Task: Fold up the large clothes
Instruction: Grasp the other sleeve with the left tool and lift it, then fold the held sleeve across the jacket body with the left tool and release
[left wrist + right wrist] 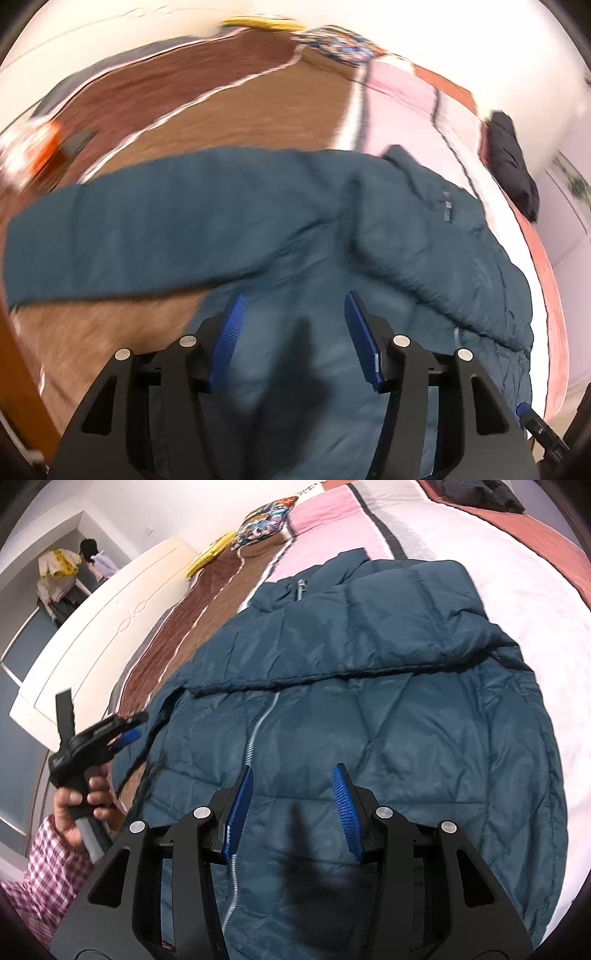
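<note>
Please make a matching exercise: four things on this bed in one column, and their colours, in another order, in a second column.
Things:
1. padded jacket
2. gripper pads
3. person's sleeve
4. cloth by the headboard

Colours:
a. yellow
b. dark teal
c. red and white check
d. blue

Pairs: 1-b, 2-d, 3-c, 4-a

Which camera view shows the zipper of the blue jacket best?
The right wrist view: the zipper runs sharp and pale down the middle of the jacket. The left wrist view is blurred and shows only a short piece of zipper near the jacket's right edge.
</note>
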Tool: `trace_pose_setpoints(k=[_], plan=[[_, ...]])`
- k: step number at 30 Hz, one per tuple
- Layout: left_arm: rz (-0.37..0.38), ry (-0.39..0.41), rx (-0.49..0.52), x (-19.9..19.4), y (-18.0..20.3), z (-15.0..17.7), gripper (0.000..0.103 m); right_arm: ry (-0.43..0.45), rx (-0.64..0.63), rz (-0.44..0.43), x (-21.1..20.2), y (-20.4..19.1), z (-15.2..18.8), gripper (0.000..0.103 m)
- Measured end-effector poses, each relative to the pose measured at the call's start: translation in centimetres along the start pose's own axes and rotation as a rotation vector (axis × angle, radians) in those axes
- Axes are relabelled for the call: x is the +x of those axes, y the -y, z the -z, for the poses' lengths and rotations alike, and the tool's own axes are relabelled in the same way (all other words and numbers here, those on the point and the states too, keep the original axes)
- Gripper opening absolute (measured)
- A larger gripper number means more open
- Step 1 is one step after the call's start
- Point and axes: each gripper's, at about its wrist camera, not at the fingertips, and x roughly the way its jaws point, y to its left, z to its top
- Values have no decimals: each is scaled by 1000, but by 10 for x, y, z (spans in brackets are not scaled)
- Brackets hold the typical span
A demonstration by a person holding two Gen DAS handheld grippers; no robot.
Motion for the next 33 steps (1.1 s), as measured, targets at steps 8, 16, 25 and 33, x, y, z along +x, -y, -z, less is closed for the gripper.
trace_pose_setpoints(k=[8, 16, 25, 33], plan=[[-93, 2, -147, -25, -89, 27, 59, -31, -39, 6, 11, -26, 8, 45], [-98, 2, -332, -28, -156, 29, 60, -59, -55, 26, 26, -46, 10, 45], [-104, 5, -447, -22, -195, 23, 60, -101, -95, 43, 45, -62, 14, 45], [-70, -14, -561, -8, -220, 14, 60, -116, -87, 55, 52, -60, 13, 45]])
